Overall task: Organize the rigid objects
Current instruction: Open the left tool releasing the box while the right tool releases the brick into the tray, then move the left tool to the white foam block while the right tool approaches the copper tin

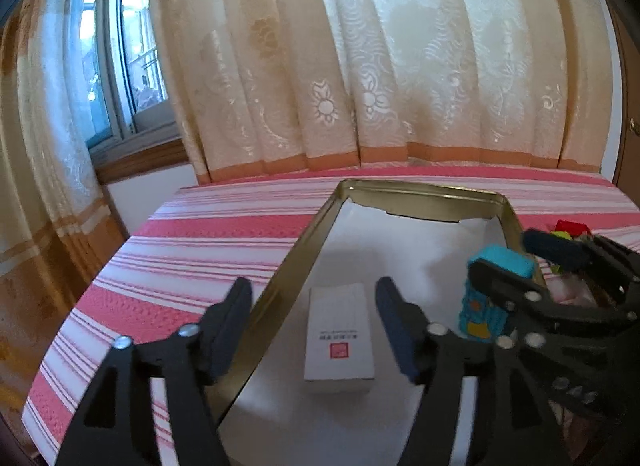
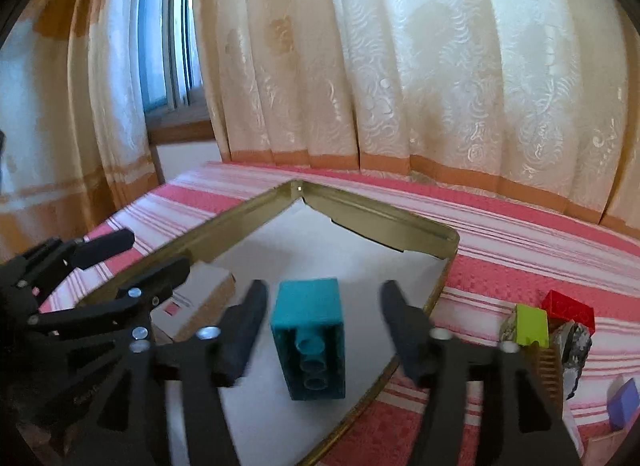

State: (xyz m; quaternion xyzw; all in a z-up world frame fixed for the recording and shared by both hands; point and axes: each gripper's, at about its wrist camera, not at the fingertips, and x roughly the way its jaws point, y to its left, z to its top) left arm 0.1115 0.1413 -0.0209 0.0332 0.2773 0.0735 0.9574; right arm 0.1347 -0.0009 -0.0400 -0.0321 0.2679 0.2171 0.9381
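Both of my tools hang over the gold tin tray [image 2: 244,221], which sits on the pink striped cloth [image 1: 192,250] of the desk. My left tool [image 1: 314,316] has its fingers spread wide apart around nothing, and the white box [image 1: 340,336] lies flat on the tray's white floor between and below them. My right tool [image 2: 322,320] is also spread wide and grips nothing; the teal block [image 2: 310,336] lies on its side inside the tray, between the fingers but touching neither, its hollow underside facing my camera. The remaining pieces, a red block [image 2: 568,310], a lime block [image 2: 532,324], a purple block [image 2: 622,402] and a grey stone-like lump [image 2: 576,350], are heaped on the cloth just outside the tray's right rim. I judge the block and box as placed, with that heap the next job. The risk I see is crowding: my two tools are close together over the tray, and the left view shows the right tool's fingers just beside the teal block, so a careless swing towards the heap could clip it and knock it across the smooth floor, or bump the low rim and slide the whole tray on the cloth. The heap itself looks loosely stacked, so pulling one piece could tumble the others.
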